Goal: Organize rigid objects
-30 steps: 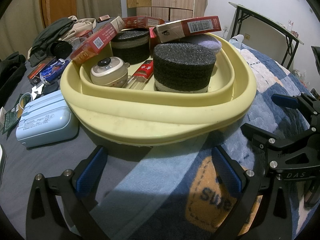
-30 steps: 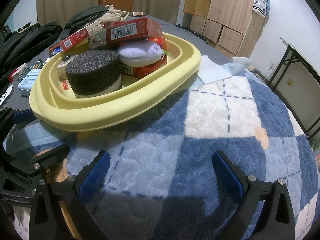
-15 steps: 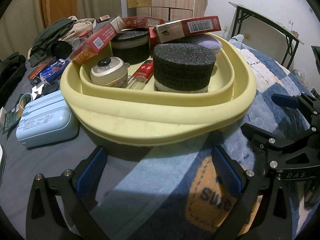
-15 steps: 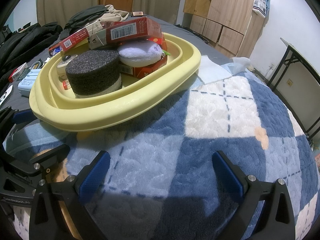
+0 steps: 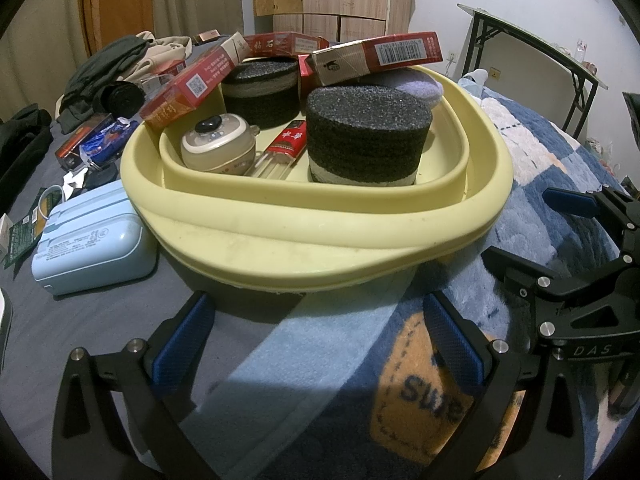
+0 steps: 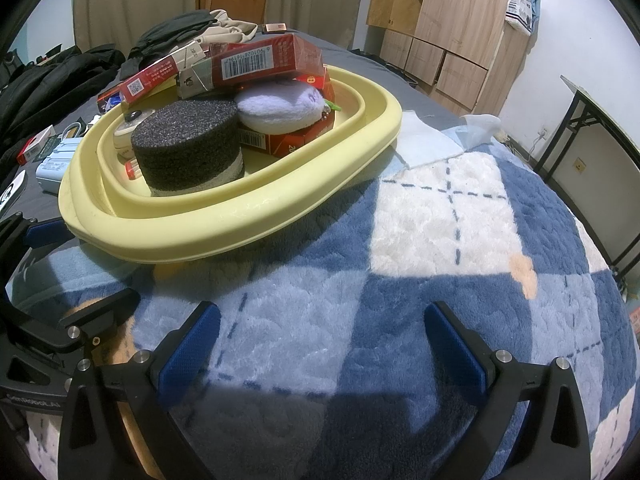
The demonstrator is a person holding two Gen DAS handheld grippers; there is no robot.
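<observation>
A yellow basin [image 5: 320,236] [image 6: 240,220] sits on the bed. It holds two black foam cylinders [image 5: 366,132] [image 5: 260,92], a cream round device [image 5: 218,148], a purple plush pad [image 6: 280,108], a small red pack [image 5: 290,140] and several red cartons [image 5: 380,58] [image 6: 260,62]. My left gripper [image 5: 318,344] is open and empty, just in front of the basin. My right gripper [image 6: 320,344] is open and empty over the blanket, to the right of the basin; it also shows in the left wrist view [image 5: 572,240].
A light blue case [image 5: 88,244] lies left of the basin on the grey sheet. Red and blue packs [image 5: 92,140], papers and dark clothes [image 5: 116,68] lie beyond it. A blue checked blanket [image 6: 460,240] covers the right side. Folded tissue [image 6: 428,144] lies behind the basin.
</observation>
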